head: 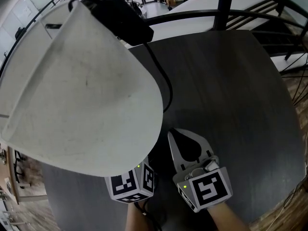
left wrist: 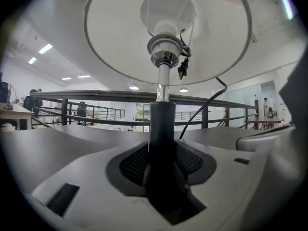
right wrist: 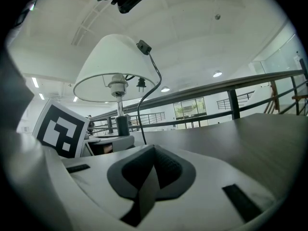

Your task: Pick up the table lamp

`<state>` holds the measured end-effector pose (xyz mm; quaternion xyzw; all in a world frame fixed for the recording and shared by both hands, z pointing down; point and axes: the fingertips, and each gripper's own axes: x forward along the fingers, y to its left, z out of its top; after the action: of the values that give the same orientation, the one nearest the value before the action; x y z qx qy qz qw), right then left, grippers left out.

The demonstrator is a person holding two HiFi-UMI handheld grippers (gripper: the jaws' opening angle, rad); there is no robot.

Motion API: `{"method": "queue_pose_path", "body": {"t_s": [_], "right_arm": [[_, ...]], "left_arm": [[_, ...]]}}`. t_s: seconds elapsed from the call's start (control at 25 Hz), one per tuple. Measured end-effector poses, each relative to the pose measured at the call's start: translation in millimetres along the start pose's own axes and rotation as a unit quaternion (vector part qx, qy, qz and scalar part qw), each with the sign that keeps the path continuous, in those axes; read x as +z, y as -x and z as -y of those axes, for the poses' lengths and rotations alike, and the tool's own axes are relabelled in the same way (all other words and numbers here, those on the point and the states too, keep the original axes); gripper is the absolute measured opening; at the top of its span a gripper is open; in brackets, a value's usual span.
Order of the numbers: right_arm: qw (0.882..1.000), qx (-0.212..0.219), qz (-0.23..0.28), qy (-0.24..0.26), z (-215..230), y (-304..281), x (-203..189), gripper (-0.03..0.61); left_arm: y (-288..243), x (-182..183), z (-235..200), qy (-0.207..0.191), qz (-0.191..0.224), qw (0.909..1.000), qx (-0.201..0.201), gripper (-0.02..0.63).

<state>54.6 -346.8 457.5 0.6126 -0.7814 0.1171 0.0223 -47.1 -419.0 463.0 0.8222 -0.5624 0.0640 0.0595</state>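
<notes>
Dark grey wood-grain counter (head: pixel 231 81) fills the scene, with a black metal railing (head: pixel 224 1) behind it. At the left rises the white cone-shaded table lamp (head: pixel 82 90), its black cord (head: pixel 166 81) dropping past the shade's right edge. Under the shade, the left tool (left wrist: pixel 162 165) is clenched on the lamp's black stem (left wrist: pixel 162 121), pads against both sides. Just to the right, the right tool (head: pixel 172 133) is clenched on nothing, tips together, clear of the lamp.
</notes>
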Motion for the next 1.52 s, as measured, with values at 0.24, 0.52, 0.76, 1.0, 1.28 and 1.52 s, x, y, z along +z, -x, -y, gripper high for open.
{"method": "queue_pose_path", "body": {"t_s": [0.24, 0.52, 0.76, 1.0, 1.28, 1.52], "right_arm": [[1.0, -0.004, -0.002, -0.002, 1.3, 2.2, -2.0, -0.009], [1.0, -0.002, -0.004, -0.004, 0.5, 2.2, -4.3, -0.009], [1.0, -0.001, -0.002, -0.005, -1.2, 4.2, -3.9, -0.009], [1.0, -0.005, -0.001, -0.011, 2.8, 5.4, -5.9, -0.009], [1.0, -0.004, -0.002, -0.01, 3.8, 7.2, -6.4, -0.009], [1.0, -0.006, -0.001, -0.01, 1.8, 8.8, -5.0, -0.009]], "left_arm": [[2.2, 0.6, -0.1, 0.001, 0.003, 1.0, -0.007, 0.193], [0.4, 0.9, 0.7, -0.003, 0.002, 0.9999, -0.01, 0.193], [1.7, 2.1, 0.7, 0.0, 0.006, 0.9999, -0.01, 0.189], [1.1, 3.1, 0.8, -0.001, 0.01, 0.9999, -0.009, 0.182], [1.9, 4.6, 2.5, -0.001, 0.012, 0.9998, -0.012, 0.179], [8.3, 2.5, -5.3, -0.004, 0.006, 1.0, 0.001, 0.178]]}}
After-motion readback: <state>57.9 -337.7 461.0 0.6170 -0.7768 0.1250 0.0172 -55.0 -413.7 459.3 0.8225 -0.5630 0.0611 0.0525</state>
